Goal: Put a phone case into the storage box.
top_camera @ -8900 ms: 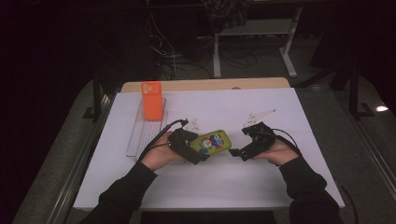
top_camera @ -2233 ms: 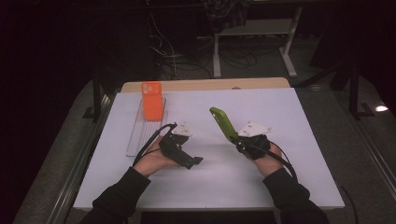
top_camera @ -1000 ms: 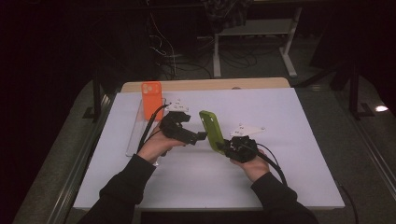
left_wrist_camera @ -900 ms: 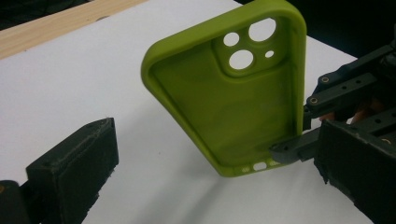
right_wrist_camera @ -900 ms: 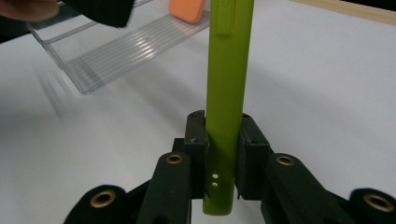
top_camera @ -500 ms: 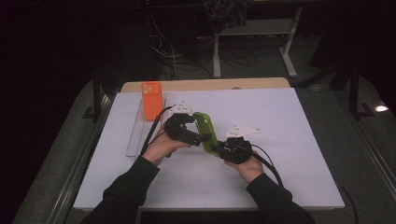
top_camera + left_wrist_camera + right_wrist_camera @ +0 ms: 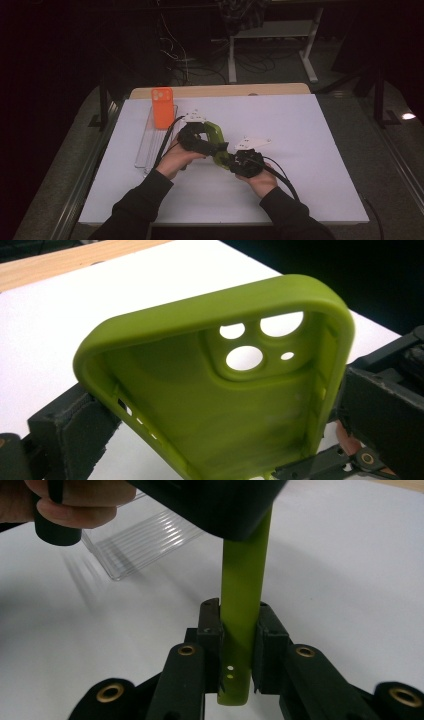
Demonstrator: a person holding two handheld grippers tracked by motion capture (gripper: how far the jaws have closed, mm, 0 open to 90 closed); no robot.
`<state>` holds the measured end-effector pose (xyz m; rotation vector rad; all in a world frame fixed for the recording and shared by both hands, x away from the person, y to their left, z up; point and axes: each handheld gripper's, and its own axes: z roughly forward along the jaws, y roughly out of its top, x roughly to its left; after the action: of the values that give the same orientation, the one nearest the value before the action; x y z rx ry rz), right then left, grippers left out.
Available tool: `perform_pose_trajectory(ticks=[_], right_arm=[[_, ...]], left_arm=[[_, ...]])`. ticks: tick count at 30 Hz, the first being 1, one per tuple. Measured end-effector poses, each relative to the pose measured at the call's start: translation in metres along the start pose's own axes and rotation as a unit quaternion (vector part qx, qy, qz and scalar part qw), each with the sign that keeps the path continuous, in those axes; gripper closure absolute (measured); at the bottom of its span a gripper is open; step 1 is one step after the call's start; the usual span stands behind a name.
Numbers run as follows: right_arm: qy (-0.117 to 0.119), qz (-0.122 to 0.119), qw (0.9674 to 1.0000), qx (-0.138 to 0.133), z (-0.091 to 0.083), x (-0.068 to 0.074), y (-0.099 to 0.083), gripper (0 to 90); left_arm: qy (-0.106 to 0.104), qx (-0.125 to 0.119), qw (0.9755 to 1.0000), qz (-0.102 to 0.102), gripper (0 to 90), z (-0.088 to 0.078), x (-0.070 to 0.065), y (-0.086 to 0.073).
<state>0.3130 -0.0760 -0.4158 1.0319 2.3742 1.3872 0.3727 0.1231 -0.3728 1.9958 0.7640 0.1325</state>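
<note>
both claws now meet on the green phone case [image 7: 216, 142]: the right gripper [image 7: 239, 645] is clenched on one end of it, its pads pinching the case edge-on, and the left gripper [image 7: 196, 141] has come in from the orange phone's side to straddle the case across its width near the camera cut-outs. in the left gripper view the jaws flank both long sides of the case, but whether they truly press on it i cannot tell.

half a second ago the left claw was just short of the case; a couple of seconds back it sat apart on the white table [image 7: 310, 150] while the right held the case up alone. the case hangs above the table centre, between the hands (a handover or a two-handed stretch seems likely). the orange phone [image 7: 162, 107] stands at the far end of the clear tray [image 7: 147, 150], as before.
</note>
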Motion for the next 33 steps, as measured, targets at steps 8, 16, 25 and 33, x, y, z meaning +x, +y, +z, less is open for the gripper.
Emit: perform_pose_trajectory(ticks=[8,16,25,33], right_arm=[[-0.003,0.0,1.0,0.007,0.001,0.001,-0.002,75.8],[-0.008,-0.016,0.9998,0.005,-0.001,-0.001,-0.003,75.6],[-0.009,-0.016,0.9998,0.006,-0.003,0.0,-0.001,55.5],[-0.021,-0.007,0.9995,0.024,-0.022,-0.016,-0.009,29.0]], left_arm=[[0.012,-0.007,0.9999,0.0,6.9,0.004,-0.003,-0.001],[0.006,-0.027,0.9996,0.003,12.1,0.002,-0.008,0.002],[0.012,-0.032,0.9994,0.006,13.9,-0.003,-0.006,0.006],[0.026,-0.047,0.9985,0.006,14.0,-0.02,0.008,0.023]])
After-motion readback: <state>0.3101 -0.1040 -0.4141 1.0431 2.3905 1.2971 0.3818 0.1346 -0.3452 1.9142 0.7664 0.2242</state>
